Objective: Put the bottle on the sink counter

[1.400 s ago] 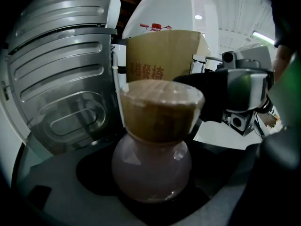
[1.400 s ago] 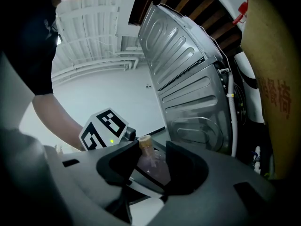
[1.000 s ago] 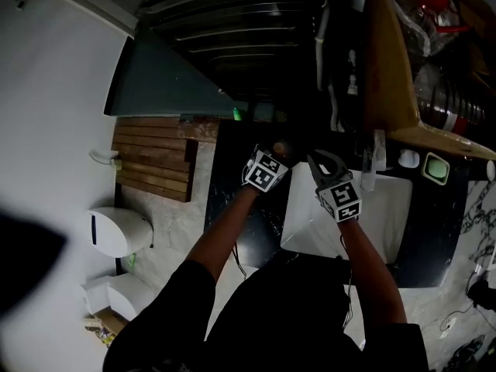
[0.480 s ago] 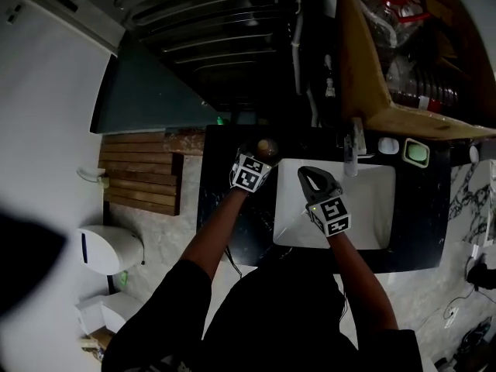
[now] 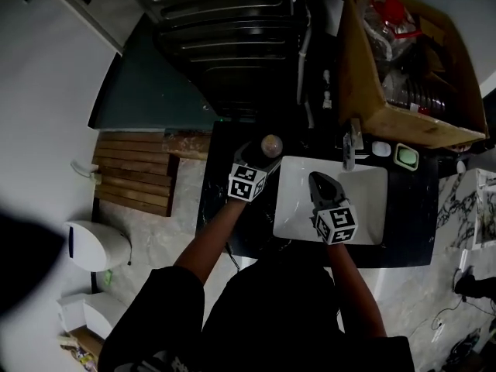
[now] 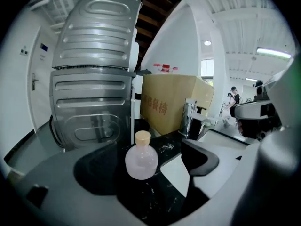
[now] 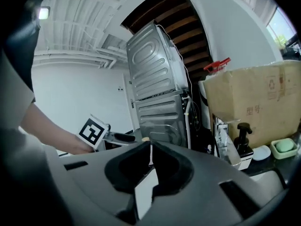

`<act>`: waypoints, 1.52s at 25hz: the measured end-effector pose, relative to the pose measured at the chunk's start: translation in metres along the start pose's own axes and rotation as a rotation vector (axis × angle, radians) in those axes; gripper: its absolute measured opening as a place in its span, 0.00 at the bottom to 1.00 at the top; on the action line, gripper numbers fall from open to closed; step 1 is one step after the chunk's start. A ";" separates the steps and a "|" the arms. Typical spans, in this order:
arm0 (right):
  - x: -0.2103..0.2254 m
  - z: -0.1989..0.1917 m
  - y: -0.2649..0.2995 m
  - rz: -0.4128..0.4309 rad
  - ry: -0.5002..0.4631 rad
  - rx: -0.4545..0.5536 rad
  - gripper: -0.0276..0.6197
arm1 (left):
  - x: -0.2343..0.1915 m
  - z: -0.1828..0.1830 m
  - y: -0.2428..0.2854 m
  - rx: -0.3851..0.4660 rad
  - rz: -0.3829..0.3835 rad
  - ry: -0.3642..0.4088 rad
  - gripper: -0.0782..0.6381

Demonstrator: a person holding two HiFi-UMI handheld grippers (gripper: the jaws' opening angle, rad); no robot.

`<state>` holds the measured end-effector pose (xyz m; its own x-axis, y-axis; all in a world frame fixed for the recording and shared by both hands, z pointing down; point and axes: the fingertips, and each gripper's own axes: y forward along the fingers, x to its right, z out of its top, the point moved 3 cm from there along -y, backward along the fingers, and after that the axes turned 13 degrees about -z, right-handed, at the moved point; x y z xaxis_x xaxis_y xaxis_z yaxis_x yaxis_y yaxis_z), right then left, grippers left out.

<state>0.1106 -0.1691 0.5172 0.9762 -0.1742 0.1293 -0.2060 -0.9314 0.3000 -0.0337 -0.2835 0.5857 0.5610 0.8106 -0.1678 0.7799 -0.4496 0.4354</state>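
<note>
While on counter (image 6: 146,193), bottle (image 6: 141,158) between parted left jaws.

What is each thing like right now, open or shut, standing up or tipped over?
Bottle: upright on the black counter, cap on, not squeezed.
Left gripper: open, fingers on either side of the bottle.
Right gripper: shut, holding nothing.
Cardboard box: top open, things inside.
</note>
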 end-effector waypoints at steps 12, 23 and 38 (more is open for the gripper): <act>-0.046 0.013 -0.101 -0.023 -0.015 0.028 0.11 | 0.123 0.040 -0.124 0.264 -0.131 -0.039 0.68; -0.090 0.031 -0.192 -0.099 -0.039 0.058 0.11 | 0.219 0.033 -0.194 0.285 -0.159 0.003 0.13; -0.065 0.016 -0.381 -0.018 -0.093 0.168 0.11 | 0.395 0.023 -0.263 0.357 0.081 0.029 0.13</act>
<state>0.1262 0.1918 0.3799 0.9834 -0.1781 0.0350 -0.1813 -0.9736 0.1389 -0.0110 0.1463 0.3850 0.6211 0.7748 -0.1179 0.7836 -0.6116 0.1089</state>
